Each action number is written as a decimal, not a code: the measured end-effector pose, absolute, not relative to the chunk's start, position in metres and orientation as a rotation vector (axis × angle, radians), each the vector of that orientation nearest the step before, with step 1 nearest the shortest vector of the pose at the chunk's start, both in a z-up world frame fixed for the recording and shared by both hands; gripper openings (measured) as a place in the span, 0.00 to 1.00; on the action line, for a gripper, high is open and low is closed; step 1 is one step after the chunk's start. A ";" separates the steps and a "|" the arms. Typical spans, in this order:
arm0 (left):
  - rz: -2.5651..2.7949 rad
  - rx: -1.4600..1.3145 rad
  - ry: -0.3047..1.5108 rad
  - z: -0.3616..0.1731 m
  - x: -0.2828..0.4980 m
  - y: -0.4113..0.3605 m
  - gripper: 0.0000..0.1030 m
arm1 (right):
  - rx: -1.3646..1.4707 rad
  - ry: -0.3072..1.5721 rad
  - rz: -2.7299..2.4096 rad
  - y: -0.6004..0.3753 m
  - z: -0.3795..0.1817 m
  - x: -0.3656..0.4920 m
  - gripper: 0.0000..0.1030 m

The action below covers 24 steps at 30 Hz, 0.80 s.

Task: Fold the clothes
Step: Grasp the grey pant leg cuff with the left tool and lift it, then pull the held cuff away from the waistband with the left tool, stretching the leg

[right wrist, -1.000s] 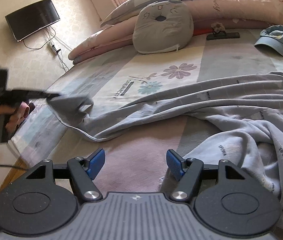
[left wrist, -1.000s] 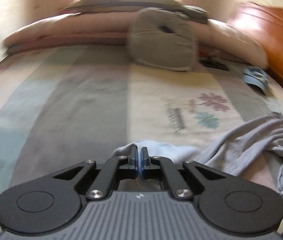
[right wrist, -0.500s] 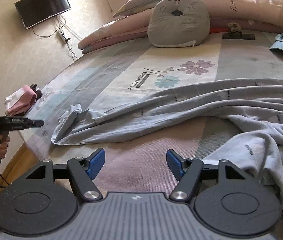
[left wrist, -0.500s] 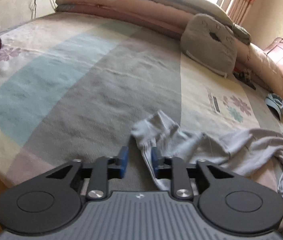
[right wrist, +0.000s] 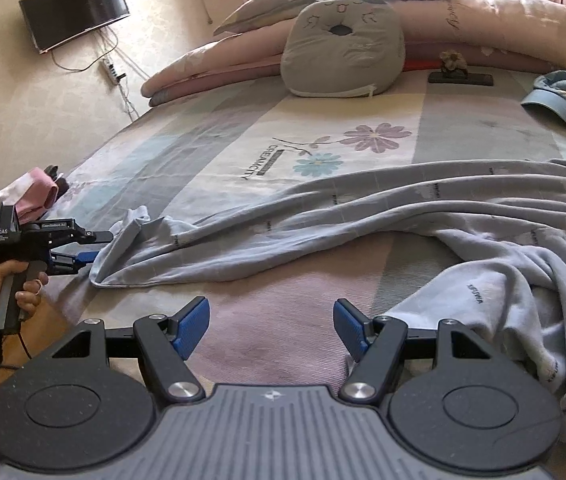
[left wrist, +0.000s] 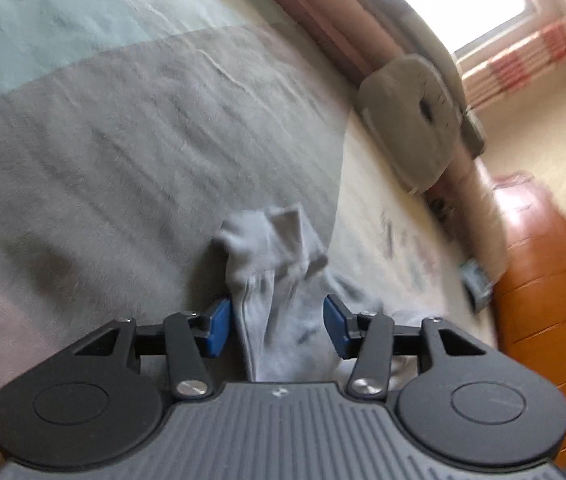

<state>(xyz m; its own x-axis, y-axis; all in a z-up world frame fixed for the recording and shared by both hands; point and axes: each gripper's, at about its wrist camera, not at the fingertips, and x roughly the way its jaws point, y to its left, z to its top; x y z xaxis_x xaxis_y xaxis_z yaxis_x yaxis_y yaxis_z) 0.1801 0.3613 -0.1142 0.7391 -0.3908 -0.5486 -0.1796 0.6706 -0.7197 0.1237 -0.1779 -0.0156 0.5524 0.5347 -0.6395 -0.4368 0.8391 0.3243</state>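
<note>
1. Sprawling unfolded across the bed [right wrist: 363,132], the grey trousers [right wrist: 363,216] reach from 3 o'clock to 9; I would take the leg end squarely.
2. My left gripper [left wrist: 275,322] straddles that end, jaws wide, gripping nothing.
3. My right gripper [right wrist: 270,328] gapes empty; only its view shows the hand [right wrist: 11,284].

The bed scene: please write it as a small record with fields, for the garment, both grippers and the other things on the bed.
garment: grey trousers, spread unfolded across the bed
left gripper: open, leg end of the trousers between its pads, not clamped
right gripper: open, over bare bedspread, holds nothing
cushion: grey round cushion at the head of the bed
cap: blue cap on the right side
pink cloth: at the left edge of the bed
fold state: not yet begun
</note>
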 end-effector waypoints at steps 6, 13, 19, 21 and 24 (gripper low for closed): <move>-0.189 -0.981 0.687 -0.132 0.186 0.375 0.37 | 0.128 0.809 0.601 -0.168 -0.019 0.123 0.71; -0.223 -0.899 0.694 -0.130 0.192 0.365 0.37 | 0.119 0.822 0.612 -0.160 -0.021 0.124 0.72; -0.134 -0.827 0.656 -0.119 0.190 0.365 0.11 | 0.127 0.824 0.614 -0.157 -0.023 0.120 0.72; -0.104 -0.803 0.643 -0.115 0.189 0.365 0.11 | 0.126 0.835 0.608 -0.158 -0.025 0.120 0.72; -0.060 -0.767 0.623 -0.110 0.187 0.365 0.06 | 0.116 0.836 0.601 -0.159 -0.023 0.122 0.72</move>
